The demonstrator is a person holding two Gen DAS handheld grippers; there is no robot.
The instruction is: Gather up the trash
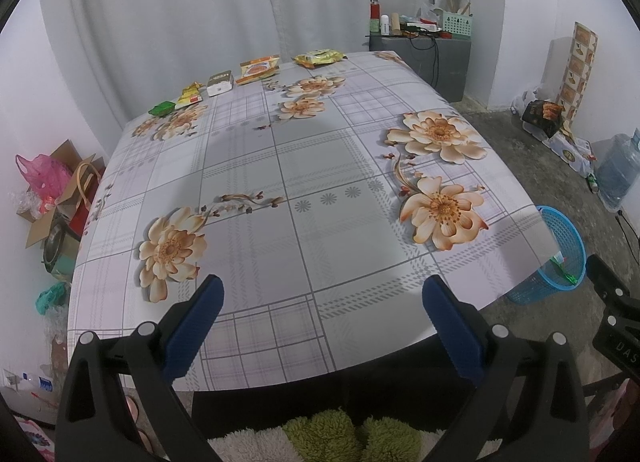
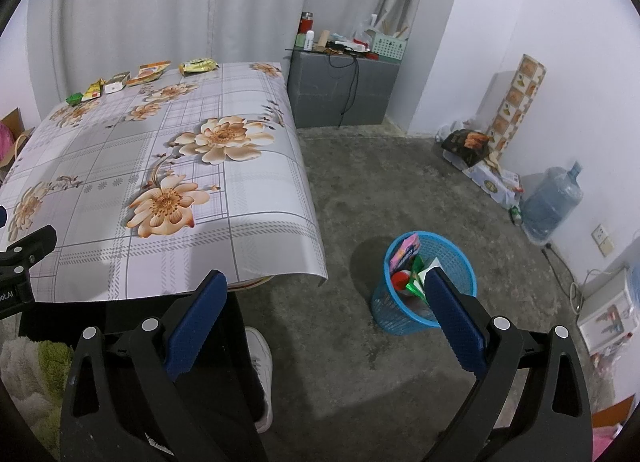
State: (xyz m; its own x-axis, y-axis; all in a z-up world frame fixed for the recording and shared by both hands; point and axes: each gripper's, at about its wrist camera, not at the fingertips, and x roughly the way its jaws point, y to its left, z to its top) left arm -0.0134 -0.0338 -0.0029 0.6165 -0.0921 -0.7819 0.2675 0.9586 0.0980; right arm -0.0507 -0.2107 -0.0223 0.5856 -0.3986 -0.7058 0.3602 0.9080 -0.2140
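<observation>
Grey curtain, concrete floor, white walls

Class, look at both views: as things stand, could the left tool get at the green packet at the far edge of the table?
Probably yes, but not from here. The left tool hangs open over the near edge, while the green packet lies across the bare flowered table. Nothing blocks the way; it needs a long reach forward.

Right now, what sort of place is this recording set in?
Probably a spare room in a home: a table under a floral tablecloth, bare concrete floor, curtained wall, water jug and blue wastebasket.
</observation>
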